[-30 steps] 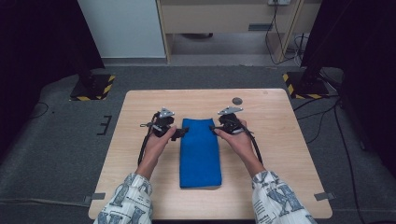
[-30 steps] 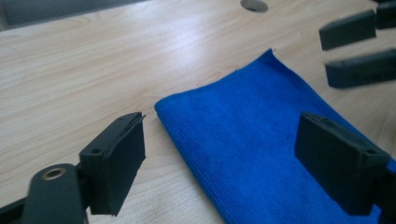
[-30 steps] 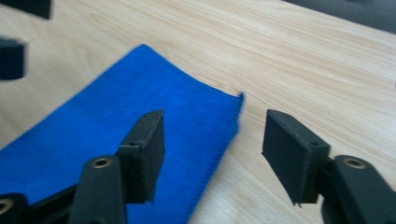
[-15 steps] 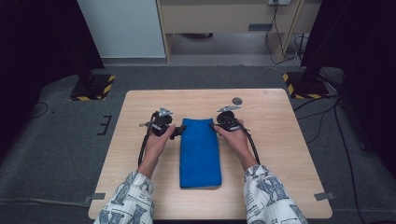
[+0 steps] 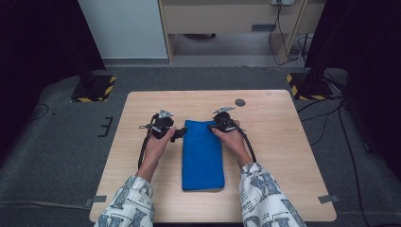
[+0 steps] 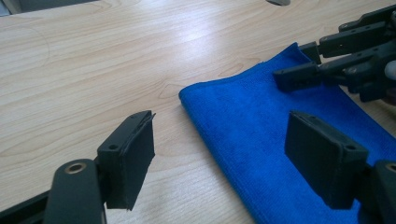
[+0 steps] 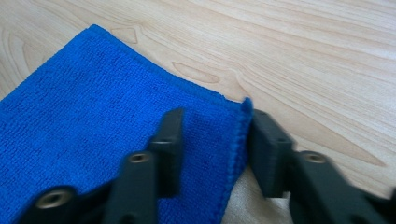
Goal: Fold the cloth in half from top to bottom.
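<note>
Two grippers at my cloth [image 5: 203, 151], folded mid-table. My left gripper [image 6: 224, 154] stands spread over its far left corner; my right gripper [image 7: 212, 140] has been closing, the cloth's edge between its jaws. No writing readable.

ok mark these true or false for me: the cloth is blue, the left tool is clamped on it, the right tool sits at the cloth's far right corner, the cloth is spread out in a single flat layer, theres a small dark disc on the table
1. The cloth is blue. True.
2. The left tool is clamped on the cloth. False: its jaws stand wide apart, with the cloth's near corner between them, untouched.
3. The right tool sits at the cloth's far right corner. True: its jaws straddle the raised edge there and have just been closing on it.
4. The cloth is spread out in a single flat layer. False: it lies folded into a long narrow strip.
5. A small dark disc lies on the table. True: beyond the right tool, apart from the cloth.
</note>
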{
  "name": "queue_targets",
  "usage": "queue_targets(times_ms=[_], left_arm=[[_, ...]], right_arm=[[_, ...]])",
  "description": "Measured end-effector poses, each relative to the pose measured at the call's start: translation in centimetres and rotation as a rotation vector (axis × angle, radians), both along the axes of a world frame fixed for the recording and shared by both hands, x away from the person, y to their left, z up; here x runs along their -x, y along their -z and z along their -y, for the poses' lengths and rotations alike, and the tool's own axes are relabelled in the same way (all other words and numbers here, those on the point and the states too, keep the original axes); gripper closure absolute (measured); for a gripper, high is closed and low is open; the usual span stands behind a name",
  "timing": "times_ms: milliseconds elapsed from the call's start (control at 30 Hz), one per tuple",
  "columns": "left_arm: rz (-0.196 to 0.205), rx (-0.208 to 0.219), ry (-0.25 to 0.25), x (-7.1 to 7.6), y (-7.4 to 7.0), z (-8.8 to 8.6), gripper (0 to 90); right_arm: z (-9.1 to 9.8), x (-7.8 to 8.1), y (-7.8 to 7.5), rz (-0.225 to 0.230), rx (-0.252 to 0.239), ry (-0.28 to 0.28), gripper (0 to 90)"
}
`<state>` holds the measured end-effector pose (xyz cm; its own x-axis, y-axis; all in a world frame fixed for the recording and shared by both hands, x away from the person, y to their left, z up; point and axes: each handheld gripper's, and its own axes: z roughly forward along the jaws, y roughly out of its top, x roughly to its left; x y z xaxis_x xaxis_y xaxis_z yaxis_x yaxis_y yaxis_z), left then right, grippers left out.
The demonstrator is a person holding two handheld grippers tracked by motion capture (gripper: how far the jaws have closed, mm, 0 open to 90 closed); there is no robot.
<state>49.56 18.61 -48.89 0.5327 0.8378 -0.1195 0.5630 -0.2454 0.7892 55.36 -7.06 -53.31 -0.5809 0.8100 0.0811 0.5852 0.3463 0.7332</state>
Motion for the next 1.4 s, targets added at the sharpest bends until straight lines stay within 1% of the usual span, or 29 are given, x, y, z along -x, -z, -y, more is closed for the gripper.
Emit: queue_targets(times_ms=[33, 67, 133, 200, 233, 300, 433, 467, 533, 633, 733, 833, 900, 967, 1033, 1067, 1133, 1167, 1267, 1300, 1333, 1400], left_arm=[[0.0, 0.003, -0.002, 0.0, 0.0, -0.1, 23.7], [0.0, 0.003, -0.004, -0.1, 0.1, -0.2, 23.7], [0.0, 0.009, -0.009, -0.3, 0.3, -0.2, 24.3], [0.005, 0.005, 0.007, -0.7, 0.6, 0.1, 23.8], [0.007, 0.003, 0.012, -0.9, 0.9, 0.2, 23.3], [0.0, 0.018, 0.005, -1.2, 1.4, 0.4, 22.9], [-0.03, 0.009, -0.015, -2.1, 2.3, 0.7, 24.0], [-0.042, 0.011, -0.025, -2.4, 2.5, 0.8, 24.2], [-0.046, 0.017, -0.049, -2.6, 2.6, 0.9, 24.9], [-0.055, 0.019, -0.063, -3.0, 2.9, 1.0, 26.7], [-0.071, -0.001, -0.068, -3.4, 3.5, 1.0, 28.5], [-0.079, -0.003, -0.078, -3.7, 3.8, 1.0, 32.7], [-0.077, 0.006, -0.079, -3.8, 4.1, 1.0, 35.6], [-0.074, -0.021, -0.08, -3.9, 4.4, 1.1, 37.1], [-0.061, -0.018, -0.087, -4.0, 4.5, 1.1, 38.1], [-0.052, -0.02, -0.087, -4.0, 4.6, 1.2, 40.4], [-0.046, -0.019, -0.085, -4.1, 4.7, 1.3, 41.5], [-0.038, -0.026, -0.084, -4.1, 4.7, 1.4, 42.3], [-0.03, -0.042, -0.075, -4.1, 4.7, 1.8, 49.9], [-0.033, -0.028, -0.069, -4.0, 4.7, 1.9, 52.2], [-0.033, -0.029, -0.064, -4.0, 4.7, 2.0, 55.2], [-0.024, -0.045, -0.041, -3.9, 4.7, 2.4, 60.4]], right_arm=[[0.0, 0.0, 0.0, 0.002, 0.002, -0.005, 67.4], [0.0, 0.1, 0.0, 0.0, 0.002, -0.015, 71.7], [0.1, 0.1, 0.0, -0.004, 0.0, -0.025, 77.2], [0.1, 0.2, 0.0, -0.009, -0.006, -0.035, 81.6], [0.1, 0.2, 0.0, -0.009, -0.004, -0.039, 82.4], [-0.1, 0.3, 0.0, -0.003, 0.007, -0.043, 83.3], [0.0, 0.3, 0.0, -0.001, 0.008, -0.044, 83.2], [0.0, 0.3, 0.0, 0.0, 0.008, -0.044, 83.3], [0.0, 0.3, 0.0, 0.001, 0.007, -0.046, 83.2], [0.0, 0.3, 0.0, 0.004, 0.004, -0.048, 83.3], [0.1, 0.3, 0.1, 0.007, -0.001, -0.049, 83.3], [0.0, 0.3, 0.1, 0.008, 0.0, -0.046, 83.3], [0.0, 0.4, 0.1, 0.014, 0.006, -0.049, 83.3], [0.0, 0.4, 0.1, 0.017, 0.009, -0.049, 83.3], [0.0, 0.4, 0.1, 0.016, 0.007, -0.049, 83.3], [0.0, 0.4, 0.1, 0.016, 0.006, -0.048, 83.4], [0.0, 0.4, 0.1, 0.017, 0.005, -0.05, 83.4], [0.0, 0.4, 0.1, 0.016, 0.004, -0.049, 83.4], [0.1, 0.4, 0.1, 0.017, 0.0, -0.052, 83.6], [0.1, 0.4, 0.2, 0.017, -0.001, -0.052, 83.6], [0.1, 0.4, 0.2, 0.021, 0.0, -0.055, 83.8], [0.1, 0.4, 0.1, 0.02, 0.003, -0.056, 83.9]])
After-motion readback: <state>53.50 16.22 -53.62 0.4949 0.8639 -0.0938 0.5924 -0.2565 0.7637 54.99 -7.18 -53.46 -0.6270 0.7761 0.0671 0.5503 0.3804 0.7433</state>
